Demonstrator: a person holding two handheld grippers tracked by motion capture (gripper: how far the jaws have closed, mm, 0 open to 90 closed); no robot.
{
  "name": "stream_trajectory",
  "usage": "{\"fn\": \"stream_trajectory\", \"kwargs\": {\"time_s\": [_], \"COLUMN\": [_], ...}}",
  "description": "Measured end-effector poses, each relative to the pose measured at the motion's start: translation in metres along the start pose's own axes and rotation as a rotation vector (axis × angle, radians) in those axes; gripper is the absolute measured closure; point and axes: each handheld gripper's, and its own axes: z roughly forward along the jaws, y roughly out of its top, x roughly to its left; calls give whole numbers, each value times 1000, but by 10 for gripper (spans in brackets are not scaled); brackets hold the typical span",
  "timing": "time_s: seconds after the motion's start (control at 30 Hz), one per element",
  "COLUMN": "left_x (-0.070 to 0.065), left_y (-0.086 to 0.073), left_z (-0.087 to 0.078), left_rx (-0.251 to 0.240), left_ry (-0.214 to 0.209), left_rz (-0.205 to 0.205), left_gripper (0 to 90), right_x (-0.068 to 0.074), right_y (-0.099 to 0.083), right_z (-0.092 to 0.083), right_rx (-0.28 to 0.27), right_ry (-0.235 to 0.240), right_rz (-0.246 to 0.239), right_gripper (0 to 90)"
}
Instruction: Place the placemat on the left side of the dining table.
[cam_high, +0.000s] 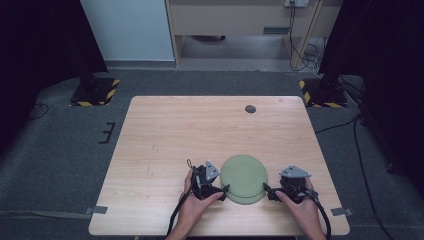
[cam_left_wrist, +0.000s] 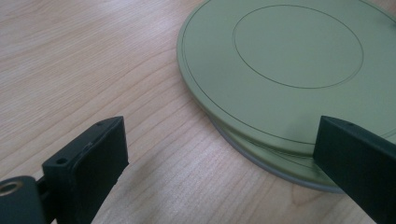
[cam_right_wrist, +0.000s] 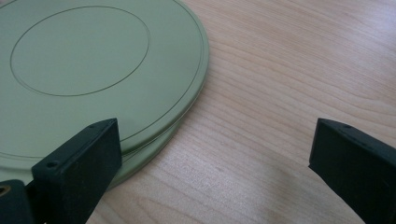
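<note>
Both tools (cam_high: 226, 189) (cam_high: 265, 189) wide open, flanking stacked green plates (cam_high: 244, 175).

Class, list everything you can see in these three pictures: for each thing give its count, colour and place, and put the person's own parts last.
Plates: two, green, stacked slightly offset, near the table's front edge between the claws.
Table: one, light wood, centre of the floor.
Disc: one, small, dark grey, on the table's far side.
Stand bases: two, black with yellow-black stripes, on the floor past the table's far corners.
Cables: several, black, on the floor at the right and behind.
Hands: two, coming in from the bottom, each holding a claw.
Left claw: one, black, open, at the plates' left rim.
Right claw: one, black, open, at the plates' right rim.
</note>
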Motion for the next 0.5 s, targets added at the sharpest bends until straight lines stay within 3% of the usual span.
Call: {"fn": "stream_trajectory", "kwargs": {"time_s": [0.23, 0.5], "left_x": [0, 2], "left_y": [0, 2], "left_z": [0, 2], "left_rx": [-3, -1], "left_ry": [1, 2], "left_rz": [3, -3], "left_gripper": [37, 23], "right_x": [1, 0], "right_y": [0, 1], "right_z": [-1, 2], "right_rx": [10, 5], "right_ry": [17, -3], "right_rz": [-5, 7], "right_gripper": [54, 28]}}
